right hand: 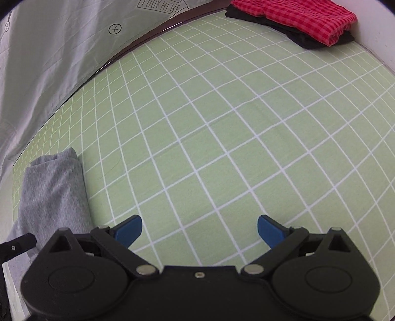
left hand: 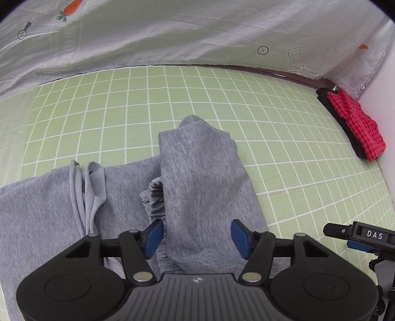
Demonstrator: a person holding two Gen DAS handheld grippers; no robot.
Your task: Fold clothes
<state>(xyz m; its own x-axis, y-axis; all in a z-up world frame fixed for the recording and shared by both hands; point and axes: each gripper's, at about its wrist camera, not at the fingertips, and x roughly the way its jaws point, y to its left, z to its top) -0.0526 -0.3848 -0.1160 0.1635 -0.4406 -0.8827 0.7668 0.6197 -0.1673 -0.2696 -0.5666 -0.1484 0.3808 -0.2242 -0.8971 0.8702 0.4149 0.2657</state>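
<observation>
One grey garment (left hand: 197, 177) partly folded on green grid mat (left hand: 284, 138), under left tool (left hand: 197, 237), blue fingers wide apart, gripping nothing. Right tool (right hand: 200, 230) equally spread over bare mat. Red checked stack (right hand: 296, 14) at far corner.

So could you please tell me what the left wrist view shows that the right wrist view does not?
Only the left wrist view shows the grey garment's gathered waistband, its spread part on the left, the carrot print on the white sheet, and the open left tongs above the cloth. Only the right wrist view shows the open right tongs over bare green mat. Both share the mat, the sheet, the garment's folded strip and the red checked pile on dark cloth.
</observation>
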